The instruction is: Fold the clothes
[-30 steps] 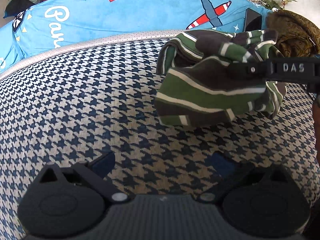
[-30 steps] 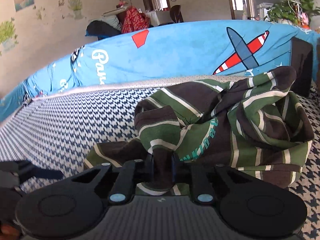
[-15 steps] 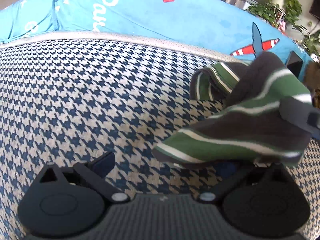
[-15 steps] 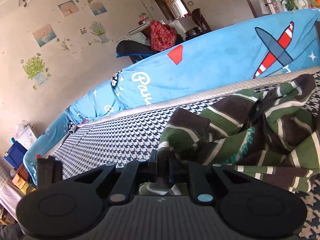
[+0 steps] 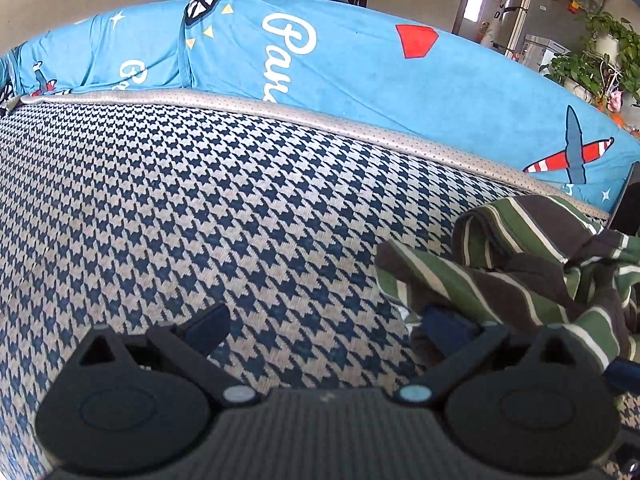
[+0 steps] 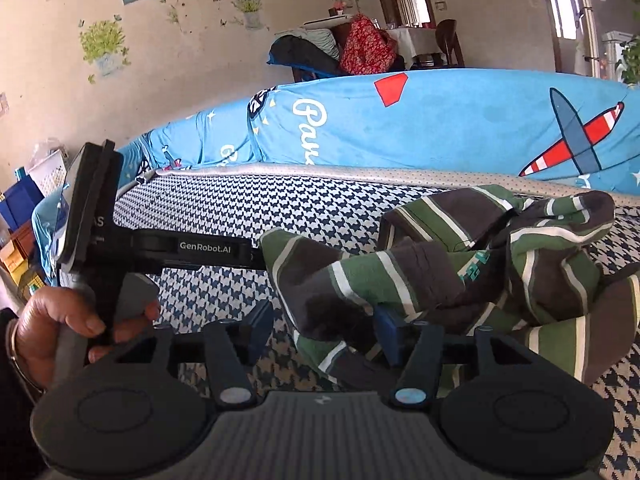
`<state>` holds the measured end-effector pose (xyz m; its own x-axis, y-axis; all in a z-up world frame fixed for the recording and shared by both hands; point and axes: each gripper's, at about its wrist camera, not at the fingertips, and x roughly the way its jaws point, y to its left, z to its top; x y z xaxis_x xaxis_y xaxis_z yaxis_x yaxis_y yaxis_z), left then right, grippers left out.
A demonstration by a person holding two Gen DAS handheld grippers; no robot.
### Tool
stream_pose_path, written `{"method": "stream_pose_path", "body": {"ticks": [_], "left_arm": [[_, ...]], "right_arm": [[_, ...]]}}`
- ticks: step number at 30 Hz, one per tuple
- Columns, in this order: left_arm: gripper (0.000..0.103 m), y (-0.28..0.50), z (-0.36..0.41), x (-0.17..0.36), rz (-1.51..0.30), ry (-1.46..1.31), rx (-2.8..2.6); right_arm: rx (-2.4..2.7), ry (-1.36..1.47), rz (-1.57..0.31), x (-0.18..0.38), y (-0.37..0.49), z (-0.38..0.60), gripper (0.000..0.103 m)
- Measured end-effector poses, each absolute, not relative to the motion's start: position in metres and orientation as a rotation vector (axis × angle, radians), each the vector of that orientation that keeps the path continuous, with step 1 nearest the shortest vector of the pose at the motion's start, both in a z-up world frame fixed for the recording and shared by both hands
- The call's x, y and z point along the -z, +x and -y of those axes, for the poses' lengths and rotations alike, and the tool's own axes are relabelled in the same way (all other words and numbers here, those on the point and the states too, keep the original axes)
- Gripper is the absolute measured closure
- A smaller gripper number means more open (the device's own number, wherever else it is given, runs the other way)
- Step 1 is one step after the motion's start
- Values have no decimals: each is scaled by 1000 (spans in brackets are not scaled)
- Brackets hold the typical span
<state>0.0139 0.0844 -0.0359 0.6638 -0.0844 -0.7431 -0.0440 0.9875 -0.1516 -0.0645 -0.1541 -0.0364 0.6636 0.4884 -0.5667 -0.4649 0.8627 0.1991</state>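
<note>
Right wrist view: right gripper [image 6: 324, 330] jaws were opening, a fold of the striped green-brown garment [image 6: 460, 276] between the blue pads, draped loose, not pinched. Garment lay bunched on the houndstooth surface [image 6: 280, 208], in front of the blue airplane-print cover [image 6: 460, 128]. Left gripper [image 5: 324, 324] was spread wide, nothing gripped, garment edge [image 5: 500, 268] lying over its right finger [image 5: 444, 324].

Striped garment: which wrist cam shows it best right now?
Right wrist view. The striped garment fills the right half there: bunched folds, teal lettering, and one flap hanging between the opening jaws of the right gripper. The left wrist view catches only its near edge at the lower right, partly cut off by the frame.
</note>
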Motion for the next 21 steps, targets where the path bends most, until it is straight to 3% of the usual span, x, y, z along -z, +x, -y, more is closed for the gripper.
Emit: {"method": "stream_pose_path", "body": {"ticks": [5, 10, 14, 15, 17, 18, 20, 21], "left_arm": [[0, 12, -80, 40, -864, -169, 36], [0, 11, -77, 40, -870, -179, 54], [0, 9, -77, 39, -869, -180, 62], [0, 9, -78, 39, -869, -182, 63], [0, 9, -81, 40, -870, -188, 62], [0, 10, -82, 40, -870, -190, 62], [0, 10, -87, 40, -871, -193, 59], [0, 11, -89, 41, -872, -194, 58]], "right_arm": [[-497, -57, -640, 46, -63, 139, 24], [-492, -152, -661, 62, -57, 118, 18], [-427, -222, -640, 74, -51, 106, 19], [-412, -222, -651, 76, -48, 105, 22], [-382, -217, -679, 80, -41, 104, 49], [-377, -206, -689, 81, -38, 105, 55], [-370, -179, -701, 82, -34, 108, 81], [-369, -169, -702, 82, -33, 108, 87]]}}
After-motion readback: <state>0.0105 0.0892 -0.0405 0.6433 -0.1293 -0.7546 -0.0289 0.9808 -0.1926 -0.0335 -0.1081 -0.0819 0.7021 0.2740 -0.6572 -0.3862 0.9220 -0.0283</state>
